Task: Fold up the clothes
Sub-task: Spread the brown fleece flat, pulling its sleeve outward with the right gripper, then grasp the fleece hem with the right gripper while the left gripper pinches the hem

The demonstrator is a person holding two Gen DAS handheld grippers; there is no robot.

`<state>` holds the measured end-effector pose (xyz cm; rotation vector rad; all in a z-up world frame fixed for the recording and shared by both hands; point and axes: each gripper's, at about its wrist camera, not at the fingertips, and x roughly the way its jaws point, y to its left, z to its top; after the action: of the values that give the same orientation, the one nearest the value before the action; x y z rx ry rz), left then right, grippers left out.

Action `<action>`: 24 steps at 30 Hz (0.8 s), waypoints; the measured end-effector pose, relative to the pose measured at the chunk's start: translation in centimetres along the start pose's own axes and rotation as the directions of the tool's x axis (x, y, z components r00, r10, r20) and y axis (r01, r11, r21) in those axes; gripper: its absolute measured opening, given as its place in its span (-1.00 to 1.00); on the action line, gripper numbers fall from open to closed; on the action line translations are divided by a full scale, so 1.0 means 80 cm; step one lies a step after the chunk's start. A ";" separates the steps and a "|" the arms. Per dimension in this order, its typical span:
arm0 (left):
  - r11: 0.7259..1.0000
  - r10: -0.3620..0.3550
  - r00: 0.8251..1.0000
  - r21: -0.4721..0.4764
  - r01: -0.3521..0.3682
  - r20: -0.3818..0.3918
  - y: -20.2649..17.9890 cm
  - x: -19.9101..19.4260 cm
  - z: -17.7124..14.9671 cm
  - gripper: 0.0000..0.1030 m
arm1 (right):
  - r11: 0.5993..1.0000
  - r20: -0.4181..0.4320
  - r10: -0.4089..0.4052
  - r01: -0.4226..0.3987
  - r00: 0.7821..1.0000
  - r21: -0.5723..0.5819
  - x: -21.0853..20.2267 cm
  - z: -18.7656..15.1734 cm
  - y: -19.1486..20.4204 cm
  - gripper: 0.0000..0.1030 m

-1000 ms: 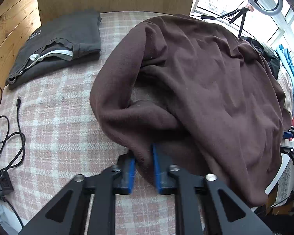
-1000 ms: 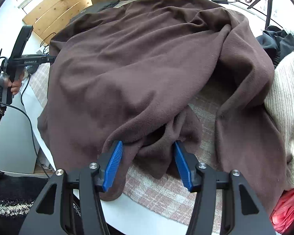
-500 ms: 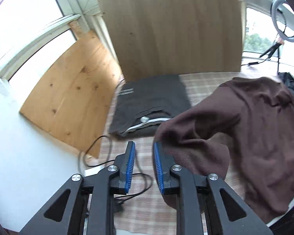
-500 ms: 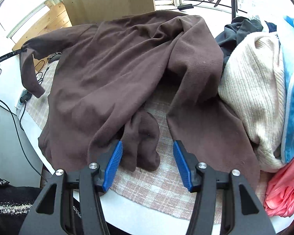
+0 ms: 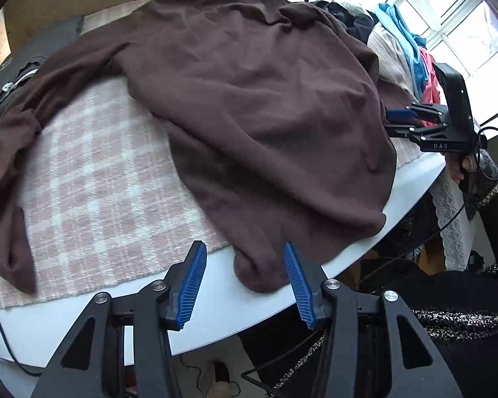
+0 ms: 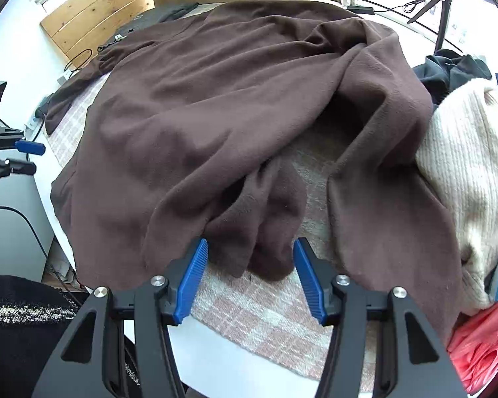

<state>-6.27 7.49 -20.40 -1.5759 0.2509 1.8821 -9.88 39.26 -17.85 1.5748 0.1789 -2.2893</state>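
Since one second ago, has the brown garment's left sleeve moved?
Yes. The sleeve was bunched on the brown garment; now it lies stretched out across the checked cloth toward the folded dark garment.

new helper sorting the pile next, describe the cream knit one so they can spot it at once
Start at the big brown fleece garment spread over the pink checked tablecloth. At its right edge lies a heap of clothes. The cream ribbed knit sweater is the pale, chunky one there, between a black garment behind and red fabric in front.
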 end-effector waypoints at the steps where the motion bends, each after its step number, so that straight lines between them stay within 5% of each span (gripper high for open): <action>1: 1.000 -0.010 1.000 0.002 0.010 -0.016 -0.005 0.012 0.001 -0.07 | 1.000 -0.002 -0.012 0.012 1.000 -0.018 0.005 0.002 0.005 0.03; 3: 1.000 -0.025 0.999 -0.009 0.024 -0.046 -0.014 0.032 0.002 -0.08 | 0.999 0.003 -0.014 0.014 1.000 -0.047 0.009 0.001 0.011 0.02; 4: 1.000 -0.024 0.998 -0.005 0.024 -0.054 -0.016 0.040 0.003 -0.13 | 0.998 0.006 -0.008 0.008 1.000 -0.055 0.010 0.000 0.014 -0.13; 5: 1.000 -0.022 0.998 0.000 0.022 -0.057 -0.020 0.046 0.005 -0.17 | 0.999 0.011 0.001 -0.001 1.000 -0.051 0.011 0.000 0.015 -0.54; 7: 1.000 -0.027 0.998 0.002 0.027 -0.063 -0.025 0.055 0.009 -0.88 | 1.000 0.026 0.008 -0.008 1.000 -0.009 0.008 0.000 0.011 -0.76; 12: 0.995 -0.074 0.996 -0.059 0.077 0.053 -0.008 -0.009 0.014 -0.88 | 0.983 0.169 0.081 -0.107 0.982 0.151 -0.066 -0.016 -0.020 -0.85; 16: 0.984 -0.015 0.983 -0.173 0.047 0.182 0.033 -0.107 -0.006 -0.88 | 0.920 0.334 0.180 -0.279 0.925 0.277 -0.162 -0.056 -0.048 -0.90; 18: 0.978 0.070 0.981 -0.205 -0.032 0.180 0.043 -0.126 -0.019 -0.87 | 0.857 0.409 0.250 -0.397 0.878 0.328 -0.184 -0.084 -0.056 -0.92; 19: 0.973 0.104 0.980 -0.220 -0.065 0.170 0.049 -0.129 -0.027 -0.91 | 0.830 0.407 0.262 -0.419 0.875 0.368 -0.179 -0.099 -0.059 -0.92; 20: 0.968 0.114 0.983 -0.238 -0.078 0.142 0.061 -0.124 -0.034 -0.91 | 0.811 0.385 0.259 -0.416 0.886 0.411 -0.171 -0.112 -0.061 -0.92; 22: 0.961 0.142 0.987 -0.251 -0.118 0.080 0.080 -0.107 -0.050 -0.91 | 0.846 0.209 0.164 -0.246 0.964 0.472 -0.129 -0.129 -0.057 -0.93; 24: 0.955 0.173 0.985 -0.250 -0.160 0.030 0.091 -0.087 -0.066 -0.91 | 0.865 0.080 0.100 -0.126 0.992 0.486 -0.094 -0.139 -0.053 -0.93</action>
<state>-5.95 -3.37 -17.16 -1.7116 0.1336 2.1501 0.75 48.16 -15.47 1.6899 -0.5428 -2.3971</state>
